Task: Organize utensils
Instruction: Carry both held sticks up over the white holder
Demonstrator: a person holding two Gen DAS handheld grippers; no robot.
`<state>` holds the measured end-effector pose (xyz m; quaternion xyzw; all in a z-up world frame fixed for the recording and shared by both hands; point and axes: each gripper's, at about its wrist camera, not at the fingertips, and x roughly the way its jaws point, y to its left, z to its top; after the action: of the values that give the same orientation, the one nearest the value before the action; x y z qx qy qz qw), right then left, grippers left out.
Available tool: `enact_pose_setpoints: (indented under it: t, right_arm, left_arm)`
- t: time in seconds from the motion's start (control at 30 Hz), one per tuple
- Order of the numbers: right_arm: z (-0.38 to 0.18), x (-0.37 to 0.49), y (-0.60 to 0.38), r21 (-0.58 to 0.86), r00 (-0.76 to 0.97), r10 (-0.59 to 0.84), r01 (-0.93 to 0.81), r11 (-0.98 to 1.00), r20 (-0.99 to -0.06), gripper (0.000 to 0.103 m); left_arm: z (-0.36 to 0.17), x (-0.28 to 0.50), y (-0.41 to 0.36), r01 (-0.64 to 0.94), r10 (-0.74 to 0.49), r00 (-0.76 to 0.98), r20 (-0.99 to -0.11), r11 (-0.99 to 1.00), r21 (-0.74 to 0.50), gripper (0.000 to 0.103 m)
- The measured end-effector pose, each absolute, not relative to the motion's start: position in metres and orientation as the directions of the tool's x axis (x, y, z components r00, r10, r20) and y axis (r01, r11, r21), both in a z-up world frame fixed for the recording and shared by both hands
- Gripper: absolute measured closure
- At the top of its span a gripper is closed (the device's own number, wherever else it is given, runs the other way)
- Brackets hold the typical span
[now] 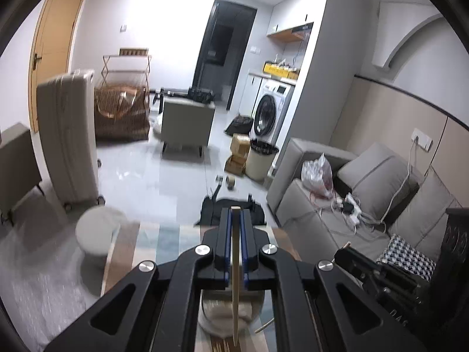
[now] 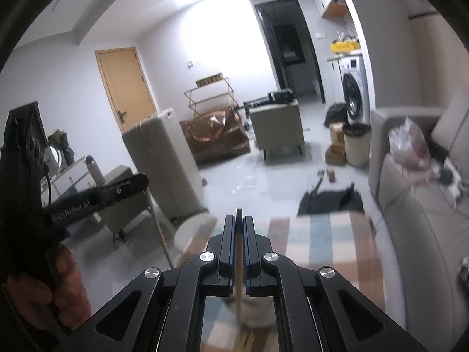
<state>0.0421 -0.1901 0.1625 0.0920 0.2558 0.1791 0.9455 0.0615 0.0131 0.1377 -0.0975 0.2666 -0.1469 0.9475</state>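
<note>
Left hand-held gripper (image 1: pixel 236 220) and right hand-held gripper (image 2: pixel 239 226), each pinching a stick.
A pale chopstick (image 1: pixel 235 278) is being clamped left; a thin chopstick (image 2: pixel 239 267) right.

Ahead of the gripper: a suitcase (image 1: pixel 69 138) left, an armchair (image 1: pixel 187 123) beyond, a sofa (image 1: pixel 331 214) right.
</note>
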Motion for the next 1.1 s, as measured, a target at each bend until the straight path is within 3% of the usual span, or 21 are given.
enact_pose_setpoints:
  t: [0.3,0.6,1.1]
  right_arm:
    - [0.185,0.102,-0.182,0.221,0.826,0.375,-0.308,0.925,-0.42,0.099]
    - [0.148,0.137,-0.179,0.198,0.814,0.356,-0.297,0.934,-0.458,0.099]
    - [0.097,0.136,-0.178,0.201,0.759,0.353,-0.291,0.935,-0.546,0.099]
  left_arm:
    - [0.13,0.117,0.008,0.236,-0.332,0.842,-0.426,0.936,-0.263,0.102]
    - [0.08,0.137,0.01,0.194,-0.324,0.833,-0.448,0.93,-0.312,0.102]
    - [0.075,0.134,0.003,0.215,-0.342,0.808,-0.48,0.929,-0.301,0.102]
